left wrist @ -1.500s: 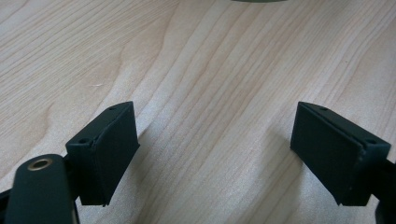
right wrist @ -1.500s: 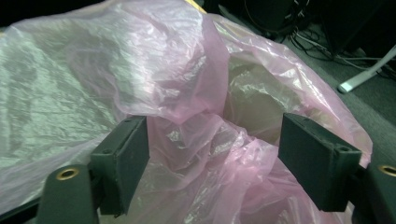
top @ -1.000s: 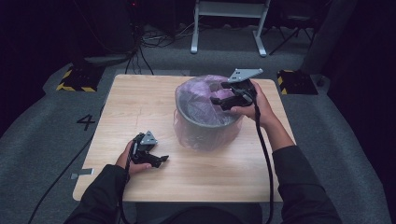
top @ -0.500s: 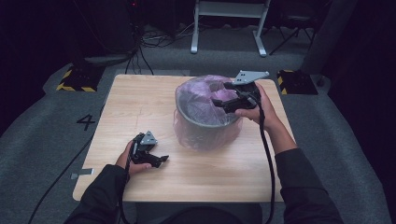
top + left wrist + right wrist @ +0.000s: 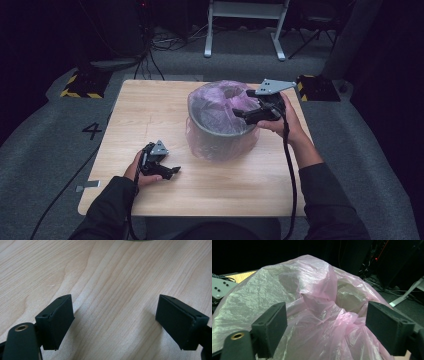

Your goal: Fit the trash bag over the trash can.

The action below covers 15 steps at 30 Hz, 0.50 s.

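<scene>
The thin pink plastic bag [image 5: 220, 107], draped over the round grey bucket [image 5: 222, 135], sits toward the far right corner of the pale wooden table [image 5: 140, 110]. My right gripper [image 5: 244, 111] hangs over the bucket's right rim, its jaws just spread wide with crumpled film between them (pads clear of it). My left gripper [image 5: 169, 172] rests wide open and empty near the front edge, well apart, so the right is nearer.

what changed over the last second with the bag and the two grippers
The right gripper, at the rim of the round grey bin lined with a thin pink plastic bag, has just been opening its jaws; the film lies between them, unpinched. It barely shifted. The left gripper stayed open and resting on the light wooden table.
</scene>
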{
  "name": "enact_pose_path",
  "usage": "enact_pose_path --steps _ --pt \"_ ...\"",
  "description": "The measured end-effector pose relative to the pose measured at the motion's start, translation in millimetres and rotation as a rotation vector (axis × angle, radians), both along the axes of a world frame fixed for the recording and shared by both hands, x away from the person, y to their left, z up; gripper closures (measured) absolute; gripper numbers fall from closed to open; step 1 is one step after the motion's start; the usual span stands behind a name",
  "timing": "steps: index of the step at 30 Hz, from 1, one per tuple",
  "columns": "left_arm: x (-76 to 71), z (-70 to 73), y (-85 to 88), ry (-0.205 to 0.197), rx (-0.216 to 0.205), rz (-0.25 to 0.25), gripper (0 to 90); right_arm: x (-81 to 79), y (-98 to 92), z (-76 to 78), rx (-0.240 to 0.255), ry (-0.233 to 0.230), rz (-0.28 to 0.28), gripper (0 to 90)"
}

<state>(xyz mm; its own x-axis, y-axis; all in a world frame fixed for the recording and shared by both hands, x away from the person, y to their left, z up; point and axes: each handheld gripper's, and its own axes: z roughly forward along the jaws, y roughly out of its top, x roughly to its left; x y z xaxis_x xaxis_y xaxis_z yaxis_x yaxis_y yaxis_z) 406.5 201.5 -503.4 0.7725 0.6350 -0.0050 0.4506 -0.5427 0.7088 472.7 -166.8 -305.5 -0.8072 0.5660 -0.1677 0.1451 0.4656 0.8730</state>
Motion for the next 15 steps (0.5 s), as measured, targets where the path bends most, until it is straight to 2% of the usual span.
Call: enact_pose_path --steps 2,15 --pt "0.1 0.0 0.1 -0.001 0.001 -0.001 14.8 -1.7 -1.9 0.8 0.015 -0.003 -0.013 15.8" --pt "0.0 0.0 0.0 0.0 0.0 0.0 14.8 -13.4 -11.3 -2.6 0.009 -0.016 -0.002 16.1"
